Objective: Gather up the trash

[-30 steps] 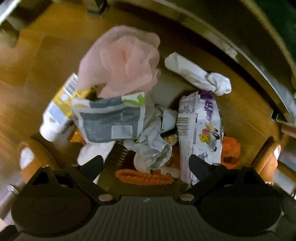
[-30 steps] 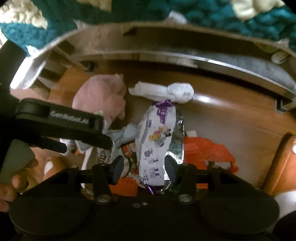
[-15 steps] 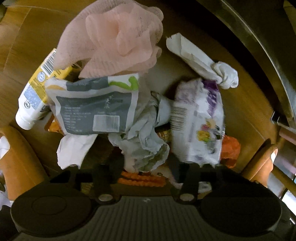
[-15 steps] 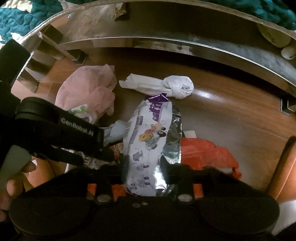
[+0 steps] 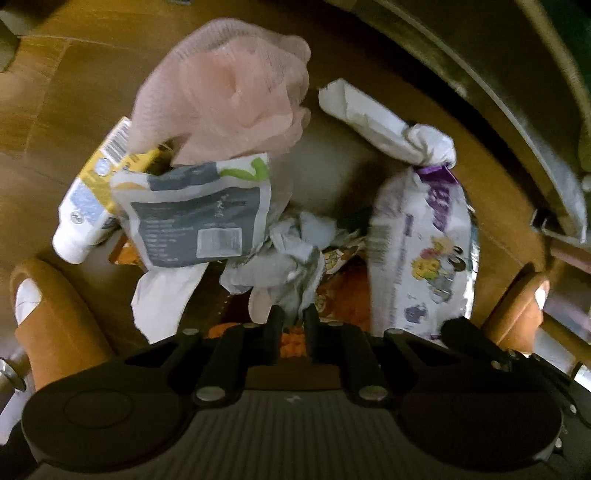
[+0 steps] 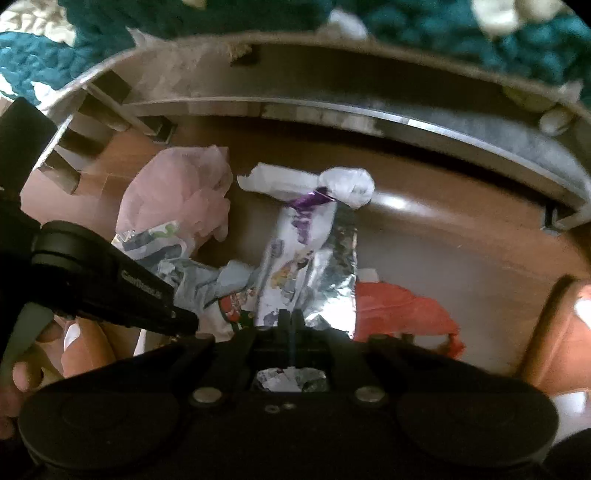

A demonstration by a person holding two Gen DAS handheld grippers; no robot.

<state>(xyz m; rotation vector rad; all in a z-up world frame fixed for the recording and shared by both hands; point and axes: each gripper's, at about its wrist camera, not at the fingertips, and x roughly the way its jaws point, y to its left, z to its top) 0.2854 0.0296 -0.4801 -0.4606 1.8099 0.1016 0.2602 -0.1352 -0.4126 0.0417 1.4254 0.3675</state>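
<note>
A heap of trash lies on a wooden floor. My left gripper (image 5: 291, 325) is shut on a crumpled grey-white paper wad (image 5: 280, 266) in the heap's middle. My right gripper (image 6: 290, 319) is shut on the near end of a white and purple foil snack wrapper (image 6: 306, 254), which also shows in the left wrist view (image 5: 421, 251). Around them lie a pink mesh sponge (image 5: 229, 96), a grey printed pouch (image 5: 195, 218), a yellow-white tube (image 5: 88, 195), a knotted white bag (image 5: 391, 129) and orange plastic (image 6: 399, 306).
A bed frame rail (image 6: 369, 114) with a teal knitted blanket (image 6: 480, 33) above it runs across the back. Orange slippers (image 5: 51, 325) stand at both sides of the heap. The left gripper's body (image 6: 103, 280) crosses the right wrist view at the left.
Both grippers went from open to shut. The left closed on the crumpled paper wad, the right closed on the snack wrapper's near end.
</note>
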